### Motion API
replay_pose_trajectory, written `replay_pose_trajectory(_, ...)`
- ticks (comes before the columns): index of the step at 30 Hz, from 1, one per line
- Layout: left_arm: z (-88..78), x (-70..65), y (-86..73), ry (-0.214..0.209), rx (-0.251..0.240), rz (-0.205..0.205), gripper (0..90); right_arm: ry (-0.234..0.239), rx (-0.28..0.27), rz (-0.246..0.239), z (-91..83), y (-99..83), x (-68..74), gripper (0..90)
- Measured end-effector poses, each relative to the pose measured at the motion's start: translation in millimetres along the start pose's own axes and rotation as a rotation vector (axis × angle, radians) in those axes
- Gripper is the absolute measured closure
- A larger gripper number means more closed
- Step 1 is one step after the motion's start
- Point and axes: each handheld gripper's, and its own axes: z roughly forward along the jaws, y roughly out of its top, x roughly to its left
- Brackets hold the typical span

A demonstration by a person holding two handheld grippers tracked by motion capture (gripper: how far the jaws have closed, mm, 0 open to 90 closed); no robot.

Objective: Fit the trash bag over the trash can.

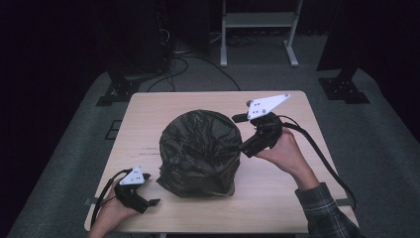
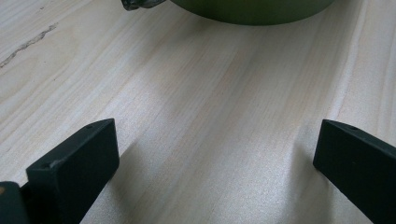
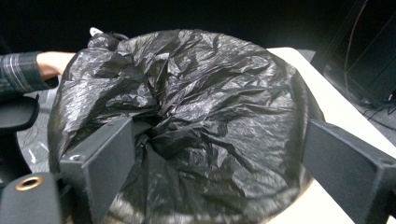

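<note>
- High view: a round bin covered by a black bin bag (image 1: 200,151) is seen at the middle of the bench (image 1: 148,106). The right gripper (image 1: 239,133) is held at its upper right rim, the nearer of the two; the left gripper (image 1: 151,198) rests low at its front left.
- Left gripper view: the jaws are spread wide over bare wood, nothing between them; the bin's green wall (image 2: 254,11) lies ahead.
- Right gripper view: the jaws stand wide apart above the crumpled bag (image 3: 201,107), pads clear of the plastic.

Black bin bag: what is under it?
A green round bin shows below the black bin bag in the left gripper view, standing on the wooden table. The bag covers its opening, hiding the inside.
</note>
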Motion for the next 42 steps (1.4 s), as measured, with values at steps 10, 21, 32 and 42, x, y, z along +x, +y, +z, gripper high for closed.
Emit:
replay_pose_trajectory(10, 0.1, 0.0, 0.0, 0.001, 0.0, -0.001, 0.0, 0.012, 0.201, -0.047, 36.1, 16.3, -3.7, 8.0)
replay_pose_trajectory(21, 0.1, 0.0, 0.0, 0.001, 0.0, -0.001, 0.0, 0.051, 0.362, -0.063, 67.5, 17.2, -4.0, 8.0)
replay_pose_trajectory(32, 0.1, 0.0, 0.0, 0.0, 0.0, -0.001, 0.0, 0.126, 0.502, 0.007, 82.1, 13.8, -7.6, 7.9)
replay_pose_trajectory(42, 0.1, 0.0, 0.0, 0.0, 0.0, -0.001, 0.0, 0.112, 0.617, 0.022, 88.1, 17.7, -7.0, 7.6)
